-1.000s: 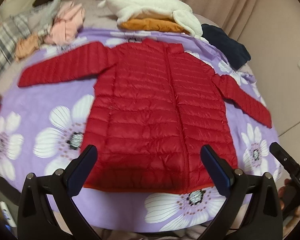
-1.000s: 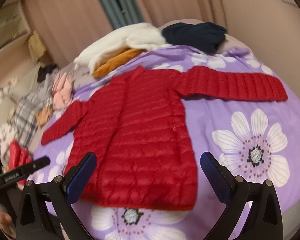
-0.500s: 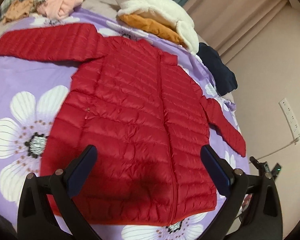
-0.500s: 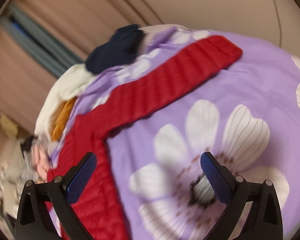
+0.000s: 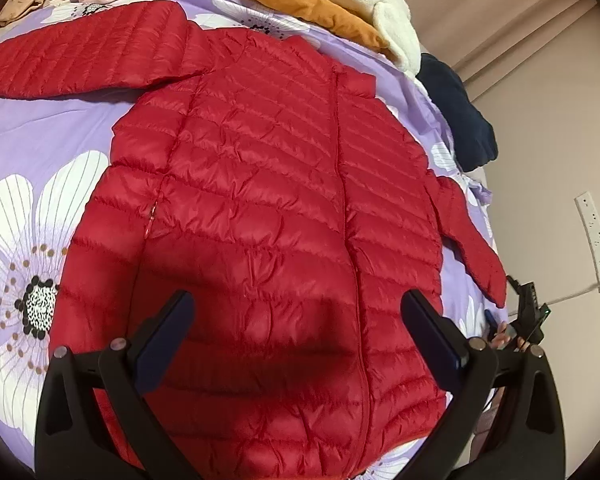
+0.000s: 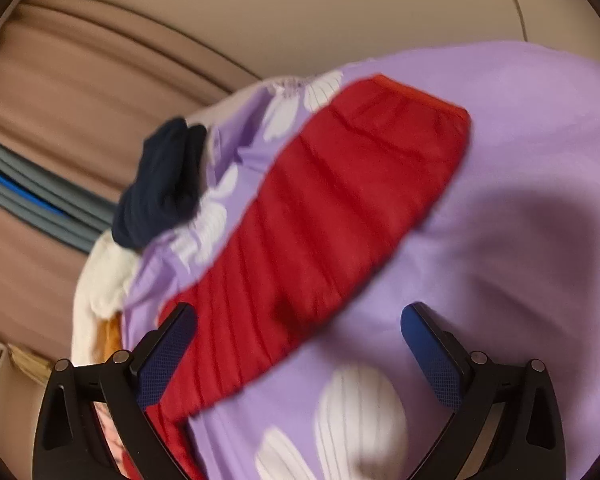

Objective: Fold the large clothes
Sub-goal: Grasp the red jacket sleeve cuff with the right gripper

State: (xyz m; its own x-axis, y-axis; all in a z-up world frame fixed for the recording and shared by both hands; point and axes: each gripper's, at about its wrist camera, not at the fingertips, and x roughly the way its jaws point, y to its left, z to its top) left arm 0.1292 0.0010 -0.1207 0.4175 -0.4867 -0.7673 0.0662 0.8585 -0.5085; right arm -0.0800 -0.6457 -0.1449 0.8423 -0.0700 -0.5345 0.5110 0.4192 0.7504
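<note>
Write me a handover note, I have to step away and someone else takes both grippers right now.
Left gripper: jaws open, empty, hovering over the lower front of the red puffer jacket.
Right gripper: jaws open, empty, over the jacket's right sleeve, short of the cuff.
Jacket lies front up, zipped, spread flat on the purple floral bedspread, both sleeves out to the sides.
Done: jacket laid out.
Left: every fold; sleeves probably first.

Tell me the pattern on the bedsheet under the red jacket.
Large white flowers on a lilac bedsheet, seen best in the left wrist view beside the jacket.
</note>
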